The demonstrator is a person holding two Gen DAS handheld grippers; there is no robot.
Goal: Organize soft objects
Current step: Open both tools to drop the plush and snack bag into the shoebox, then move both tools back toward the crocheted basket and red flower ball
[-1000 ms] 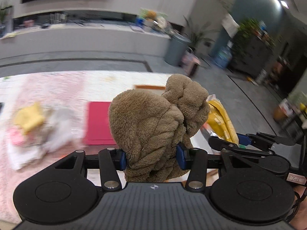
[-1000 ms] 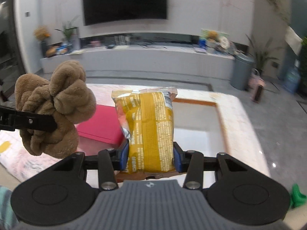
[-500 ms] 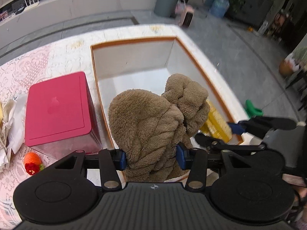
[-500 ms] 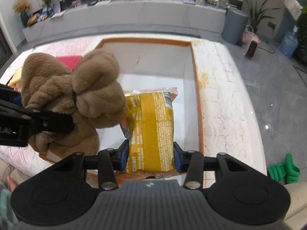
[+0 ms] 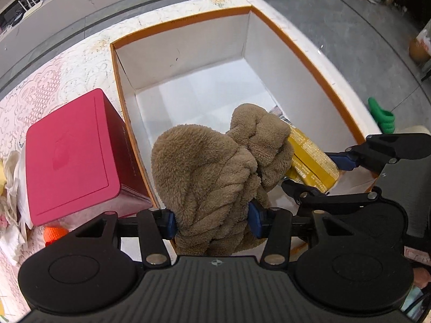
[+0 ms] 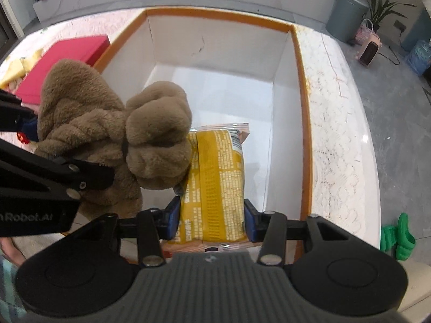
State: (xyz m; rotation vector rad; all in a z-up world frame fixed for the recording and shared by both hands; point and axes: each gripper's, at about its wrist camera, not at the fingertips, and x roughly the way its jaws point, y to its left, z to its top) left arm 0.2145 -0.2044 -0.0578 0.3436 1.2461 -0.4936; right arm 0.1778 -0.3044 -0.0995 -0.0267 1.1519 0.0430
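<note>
A fluffy brown plush bundle [image 5: 212, 172] sits between the blue pads of my left gripper [image 5: 212, 222], which is shut on it and points down into the orange-rimmed white box [image 5: 188, 53]. The plush [image 6: 113, 134] also fills the left of the right wrist view. My right gripper [image 6: 211, 223] is shut on a yellow snack bag [image 6: 215, 177], held over the same box [image 6: 304, 107] beside the plush. From the left wrist view the bag [image 5: 309, 158] and the right gripper's fingers [image 5: 342, 158] show at the right.
A pink lidded box [image 5: 72, 158] stands just left of the white box on a lace tablecloth [image 5: 54, 86]. An orange knitted toy [image 5: 54, 234] and crumpled white cloth [image 5: 10, 188] lie further left. Green slippers [image 6: 398, 239] rest on the grey floor to the right.
Both grippers tilted downward and sank over the white box, carrying the plush and the snack bag. The view shifted from the room and table to the box's inside.
</note>
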